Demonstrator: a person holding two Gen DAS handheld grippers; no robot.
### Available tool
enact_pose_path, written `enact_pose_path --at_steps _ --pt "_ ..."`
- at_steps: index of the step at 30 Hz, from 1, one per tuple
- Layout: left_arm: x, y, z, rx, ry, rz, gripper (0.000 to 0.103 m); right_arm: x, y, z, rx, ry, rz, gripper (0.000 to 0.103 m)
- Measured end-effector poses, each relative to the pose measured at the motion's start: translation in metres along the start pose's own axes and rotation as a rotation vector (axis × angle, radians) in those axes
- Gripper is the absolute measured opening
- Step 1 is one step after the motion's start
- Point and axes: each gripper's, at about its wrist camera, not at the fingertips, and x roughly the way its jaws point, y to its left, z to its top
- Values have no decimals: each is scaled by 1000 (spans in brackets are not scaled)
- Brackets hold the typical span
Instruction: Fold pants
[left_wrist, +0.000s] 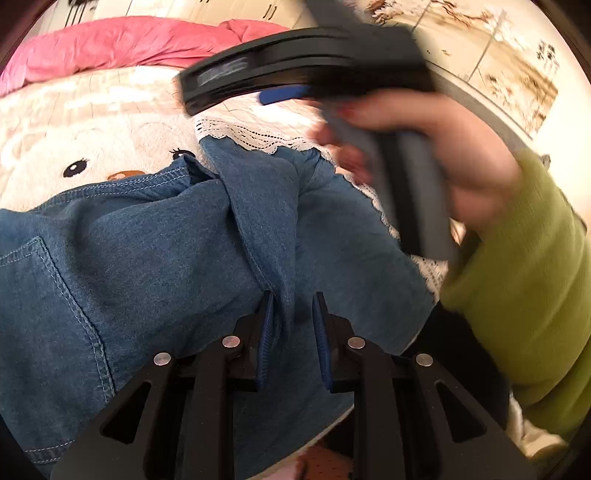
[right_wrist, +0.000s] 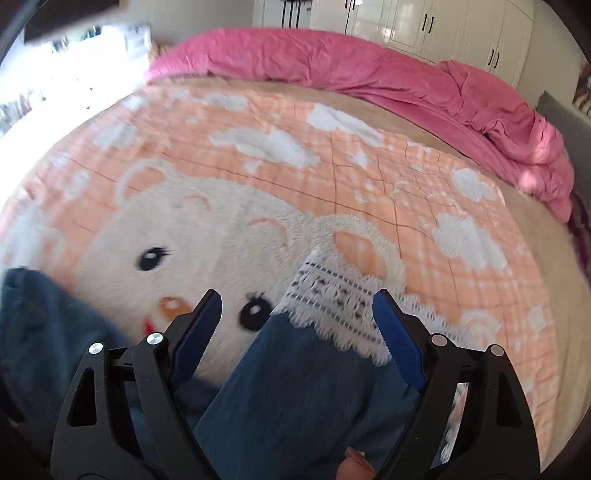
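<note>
Blue denim pants (left_wrist: 147, 258) with a white lace hem (left_wrist: 251, 136) lie crumpled on a bed, back pocket at the left. My left gripper (left_wrist: 293, 314) is low over them, its blue pads closed narrowly on a raised ridge of denim. In the right wrist view my right gripper (right_wrist: 297, 314) stands wide open above one pant leg (right_wrist: 295, 387), the lace hem (right_wrist: 332, 306) lying between its fingers untouched. In the left wrist view that tool's black body (left_wrist: 306, 66) is blurred at the top, held by a hand (left_wrist: 443, 147) in a green sleeve (left_wrist: 524, 277).
The pants rest on a fluffy peach blanket (right_wrist: 221, 221) printed with a bear face. A bunched pink duvet (right_wrist: 332, 59) runs along the bed's far side. White wardrobe doors (right_wrist: 424, 26) stand behind it. More denim (right_wrist: 44, 325) lies at the left.
</note>
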Motion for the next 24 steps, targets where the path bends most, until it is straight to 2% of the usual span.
enact_pose_path --at_steps 4,5,6,7,8,9,11,13,17,21,23,24 --pt "-3 3 1 -11 -9 1 20 46 -5 10 43 126 -45 77" --pt "-3 5 2 -9 -11 5 20 54 -7 11 49 141 -59 68" --pt "-3 6 2 -12 -12 5 20 62 -9 11 48 154 -71 53" --pt "-3 8 3 -19 -13 0 20 67 -12 11 53 164 -63 24" --pt "-7 8 2 -22 -16 0 21 69 -15 10 69 168 -42 14" --pt "-9 9 3 -21 -24 7 21 67 -21 9 91 159 -24 9" --pt "-10 11 4 -15 -39 25 21 51 -29 7 118 113 9 6" --pt "-12 15 6 -30 -44 15 33 26 -43 4 174 51 51 6" --pt "-13 14 6 -35 -56 -1 39 -26 -81 -15 293 -44 84 5" --pt "-10 8 6 4 -66 33 39 -73 -118 -49 402 -116 73 5" --pt "-9 8 6 9 -65 29 35 -88 -132 -68 453 -132 77 5" --pt "-11 8 6 12 -64 25 24 -96 -138 -81 482 -138 79 5"
